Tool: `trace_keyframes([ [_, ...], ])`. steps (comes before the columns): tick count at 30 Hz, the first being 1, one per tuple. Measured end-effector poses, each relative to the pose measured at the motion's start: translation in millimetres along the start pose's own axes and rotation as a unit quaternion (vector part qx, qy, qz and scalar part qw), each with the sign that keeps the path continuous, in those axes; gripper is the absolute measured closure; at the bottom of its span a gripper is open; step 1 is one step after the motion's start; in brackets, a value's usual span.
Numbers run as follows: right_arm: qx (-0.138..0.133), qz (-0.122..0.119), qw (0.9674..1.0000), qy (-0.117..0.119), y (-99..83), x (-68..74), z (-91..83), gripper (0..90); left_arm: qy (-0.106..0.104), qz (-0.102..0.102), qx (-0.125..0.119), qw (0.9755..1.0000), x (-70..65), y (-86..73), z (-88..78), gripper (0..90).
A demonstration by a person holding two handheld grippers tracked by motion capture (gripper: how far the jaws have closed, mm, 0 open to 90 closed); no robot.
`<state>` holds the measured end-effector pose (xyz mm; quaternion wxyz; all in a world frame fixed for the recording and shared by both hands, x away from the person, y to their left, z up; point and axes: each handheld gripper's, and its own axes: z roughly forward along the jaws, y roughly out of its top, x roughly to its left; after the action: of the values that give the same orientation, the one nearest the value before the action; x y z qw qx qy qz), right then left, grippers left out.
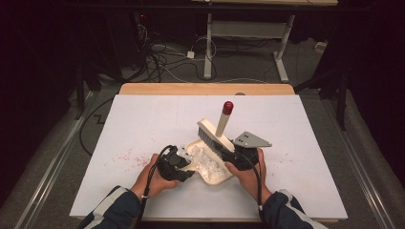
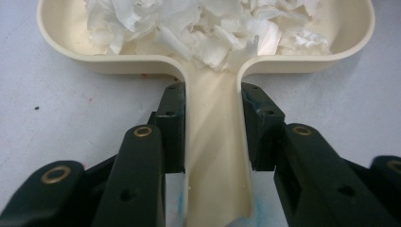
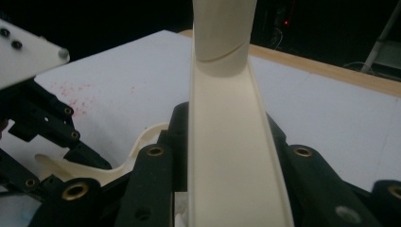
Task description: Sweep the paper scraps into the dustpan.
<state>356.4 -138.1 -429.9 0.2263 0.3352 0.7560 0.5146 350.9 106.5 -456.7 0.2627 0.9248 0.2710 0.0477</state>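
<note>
While the cream dustpan is sitting flat on the white table near its front edge, you are keeping a heap of torn white paper scraps inside its tray; in the left gripper view the scraps are lying against the back wall and spilling toward the mouth of the handle. Your left gripper is clamping that handle, both black jaws pressing on its side walls, and the handle is running straight back along the gripper, toward your left hand.

Your right gripper is gripping the brush by its handle, jaws closed tight on the cream channel. The brush head is resting across the far rim of the dustpan, bristles facing down and toward you, and the long handle is pointing up and away from you, slightly tilted, ending in a red cap.

A faint scatter of red specks is lying on the table to the left of the dustpan. The table is lying bare to the left, right and far side, with the wooden edge well apart from both tools; only the front edge is close to your hands.
</note>
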Motion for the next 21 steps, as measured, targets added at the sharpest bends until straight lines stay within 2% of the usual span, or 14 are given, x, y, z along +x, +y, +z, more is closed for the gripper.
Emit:
trace_keyframes([
  [4,-0.012,0.01,0.9998,-0.009,4.5,-9.4,-6.8,67.8,-0.001,0.0,0.002,1.0,0.4,-0.3,0.5,63.7],
  [10,-0.005,0.019,0.9994,-0.029,3.8,-27.8,-14.2,67.8,-0.001,0.002,0.006,1.0,1.8,-1.9,-0.1,63.8],
  [16,0.029,-0.002,0.9979,-0.057,-5.4,-41.1,-15.9,67.8,0.004,0.004,0.009,0.9999,3.9,-4.8,-2.8,63.8],
  [17,0.034,-0.005,0.9976,-0.06,-7.6,-43.5,-16.2,67.8,0.004,0.005,0.009,0.9999,4.4,-5.5,-3.2,63.8],
  [18,0.041,0.004,0.9972,-0.062,-9.6,-44.2,-17.4,67.8,0.004,0.004,0.008,1.0,5.2,-6.2,-4.0,63.8],
  [21,0.054,-0.006,0.9967,-0.061,-13.8,-50.0,-20.4,67.8,0.004,-0.006,-0.003,1.0,8.6,-8.1,-7.4,63.8],
])
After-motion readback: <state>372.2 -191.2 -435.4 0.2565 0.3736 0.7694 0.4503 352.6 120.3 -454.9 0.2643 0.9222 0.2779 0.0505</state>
